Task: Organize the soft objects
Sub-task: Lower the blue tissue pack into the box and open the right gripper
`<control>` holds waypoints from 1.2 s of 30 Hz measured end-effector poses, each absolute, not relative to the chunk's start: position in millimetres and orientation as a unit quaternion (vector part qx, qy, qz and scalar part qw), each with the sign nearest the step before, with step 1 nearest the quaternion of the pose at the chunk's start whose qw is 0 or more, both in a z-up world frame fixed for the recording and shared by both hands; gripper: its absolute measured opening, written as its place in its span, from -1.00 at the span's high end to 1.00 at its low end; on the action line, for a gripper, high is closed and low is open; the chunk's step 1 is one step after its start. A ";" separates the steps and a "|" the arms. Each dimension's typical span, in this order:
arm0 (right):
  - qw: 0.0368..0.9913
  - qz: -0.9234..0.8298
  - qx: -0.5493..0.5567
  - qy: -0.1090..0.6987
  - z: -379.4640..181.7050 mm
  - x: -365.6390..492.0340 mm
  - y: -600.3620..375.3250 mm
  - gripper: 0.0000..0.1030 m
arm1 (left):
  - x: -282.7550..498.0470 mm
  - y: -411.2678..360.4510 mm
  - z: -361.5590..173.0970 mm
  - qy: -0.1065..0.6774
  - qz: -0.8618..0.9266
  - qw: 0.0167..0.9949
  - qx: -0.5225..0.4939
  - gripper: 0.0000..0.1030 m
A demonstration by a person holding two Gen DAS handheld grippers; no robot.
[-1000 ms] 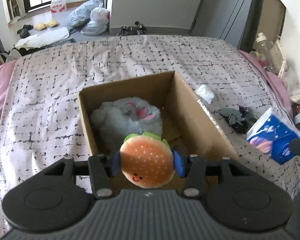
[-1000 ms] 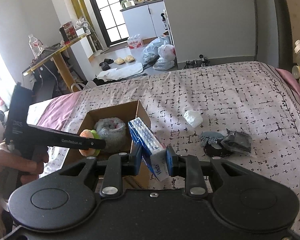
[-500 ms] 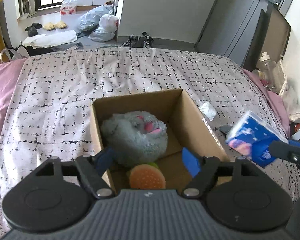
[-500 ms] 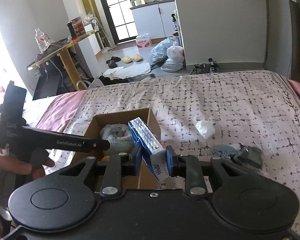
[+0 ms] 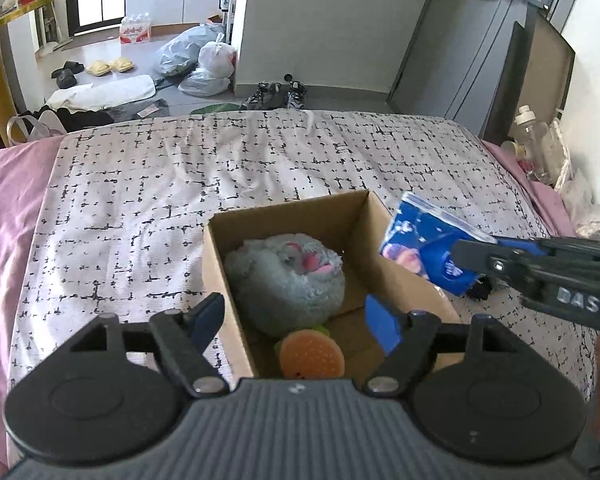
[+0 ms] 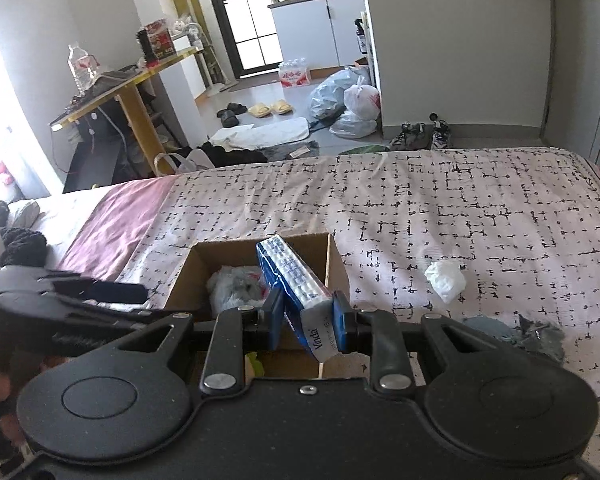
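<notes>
two soft toys are being held in the cardboard box [image 5: 228, 264] on the bed cover [image 5: 148, 184]: a grey plush [image 5: 284, 276] at the middle, a burger plush [image 5: 312, 356] at its 6 o'clock, touching it. the left gripper [image 5: 296, 320] is being kept with jaws wide apart and bare above the box. a blue tissue pack [image 6: 296, 284] is being clamped by the right gripper [image 6: 306, 320], tilted, over the box's 3 o'clock wall. a crumpled white tissue [image 6: 446, 280] is being left on the cover at 3 o'clock of the box, well apart.
</notes>
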State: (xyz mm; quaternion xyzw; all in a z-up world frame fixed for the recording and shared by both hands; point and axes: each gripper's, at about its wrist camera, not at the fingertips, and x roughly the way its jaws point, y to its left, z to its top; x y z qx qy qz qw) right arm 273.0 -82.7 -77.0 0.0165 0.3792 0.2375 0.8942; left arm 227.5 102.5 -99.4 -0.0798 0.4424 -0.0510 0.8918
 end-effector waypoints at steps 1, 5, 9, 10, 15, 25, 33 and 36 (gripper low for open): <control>0.894 0.236 0.015 0.379 -77.7 274.5 -79.7 0.51 | 227.3 103.4 -99.6 0.442 -0.053 0.892 -0.081 -0.48; 0.894 0.230 0.017 0.384 -78.7 282.5 -69.3 0.51 | 228.2 107.3 -99.4 0.441 -0.058 0.892 -0.074 -0.48; 0.897 0.215 0.013 0.385 -83.1 291.8 -60.2 0.50 | 227.7 113.9 -102.4 0.441 -0.054 0.892 -0.083 -0.48; 0.898 0.212 0.013 0.385 -84.7 293.5 -59.2 0.50 | 227.0 115.7 -103.3 0.441 -0.055 0.892 -0.085 -0.48; 0.904 0.200 0.011 0.378 -89.5 295.3 -54.3 0.50 | 225.7 126.3 -104.9 0.438 -0.049 0.894 -0.085 -0.48; 0.906 0.198 0.023 0.373 -81.5 290.6 -64.5 -0.21 | 218.8 129.2 -106.2 0.440 -0.057 0.891 -0.100 -0.48; 0.904 0.212 0.025 0.371 -74.6 271.1 -91.5 -0.61 | 214.3 115.4 -103.6 0.448 -0.045 0.887 -0.101 -0.71; 0.902 0.215 0.027 0.373 -73.7 262.3 -101.2 -0.63 | 212.2 111.0 -104.0 0.457 -0.042 0.882 -0.102 -0.77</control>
